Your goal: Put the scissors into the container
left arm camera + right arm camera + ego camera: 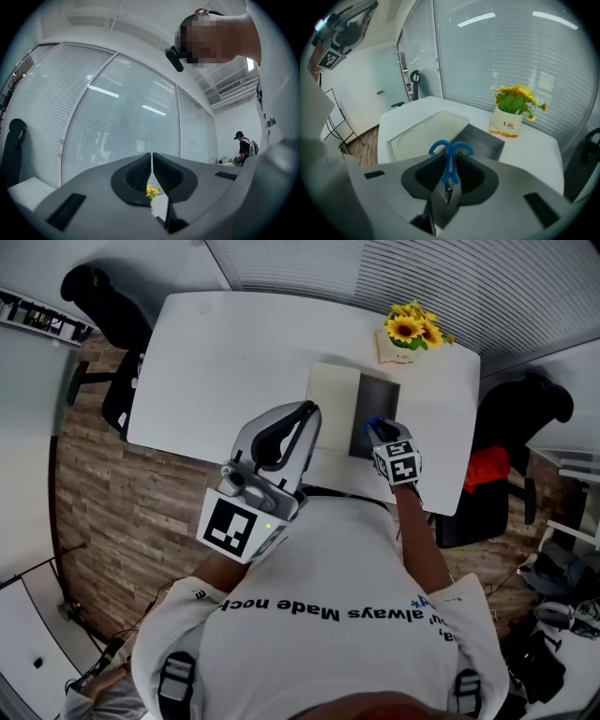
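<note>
My right gripper is shut on the blue-handled scissors, with the handle loops pointing forward past the jaw tips. It hovers at the near edge of the open grey container on the white table. The container's beige lid lies flat just to its left. My left gripper is raised high toward the head camera; its jaws are shut with nothing between them, and it looks out at the window blinds.
A pot of yellow sunflowers stands behind the container at the table's far edge. Black office chairs stand at both ends of the table. Another person stands far off by the right wall.
</note>
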{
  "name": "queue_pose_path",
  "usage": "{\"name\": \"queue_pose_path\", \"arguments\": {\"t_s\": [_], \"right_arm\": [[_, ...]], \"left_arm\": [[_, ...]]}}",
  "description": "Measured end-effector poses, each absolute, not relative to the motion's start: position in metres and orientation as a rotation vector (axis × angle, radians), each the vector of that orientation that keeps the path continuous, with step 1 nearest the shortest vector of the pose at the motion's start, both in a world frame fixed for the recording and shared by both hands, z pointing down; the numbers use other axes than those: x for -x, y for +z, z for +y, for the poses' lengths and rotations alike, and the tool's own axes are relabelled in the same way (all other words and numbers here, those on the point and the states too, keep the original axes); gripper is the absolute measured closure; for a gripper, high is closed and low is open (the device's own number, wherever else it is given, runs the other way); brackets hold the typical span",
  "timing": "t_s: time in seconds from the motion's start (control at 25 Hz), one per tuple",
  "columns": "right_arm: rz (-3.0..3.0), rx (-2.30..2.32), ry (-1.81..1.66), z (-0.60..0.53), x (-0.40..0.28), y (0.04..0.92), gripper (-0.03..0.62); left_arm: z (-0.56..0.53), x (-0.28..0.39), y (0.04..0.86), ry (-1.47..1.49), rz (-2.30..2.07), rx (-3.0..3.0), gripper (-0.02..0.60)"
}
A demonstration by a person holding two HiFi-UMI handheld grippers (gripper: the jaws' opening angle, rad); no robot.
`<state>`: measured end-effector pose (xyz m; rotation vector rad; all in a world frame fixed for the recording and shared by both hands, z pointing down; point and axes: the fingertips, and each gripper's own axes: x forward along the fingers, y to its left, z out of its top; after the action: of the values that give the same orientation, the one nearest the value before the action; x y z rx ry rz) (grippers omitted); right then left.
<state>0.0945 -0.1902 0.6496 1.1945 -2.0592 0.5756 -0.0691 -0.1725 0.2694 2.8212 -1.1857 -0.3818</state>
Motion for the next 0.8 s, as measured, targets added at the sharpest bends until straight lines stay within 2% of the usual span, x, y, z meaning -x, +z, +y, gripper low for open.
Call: {"name": "queue_pose_path", "arguments": {"t_s": [0.8], "right_arm": [[-2.008, -1.21, 0.635, -0.215, -0.096, 0.671, 0.502]], "left_arm": [[-0.186, 0.077, 0.273, -0.395, -1.218, -2.795, 0.551]]}}
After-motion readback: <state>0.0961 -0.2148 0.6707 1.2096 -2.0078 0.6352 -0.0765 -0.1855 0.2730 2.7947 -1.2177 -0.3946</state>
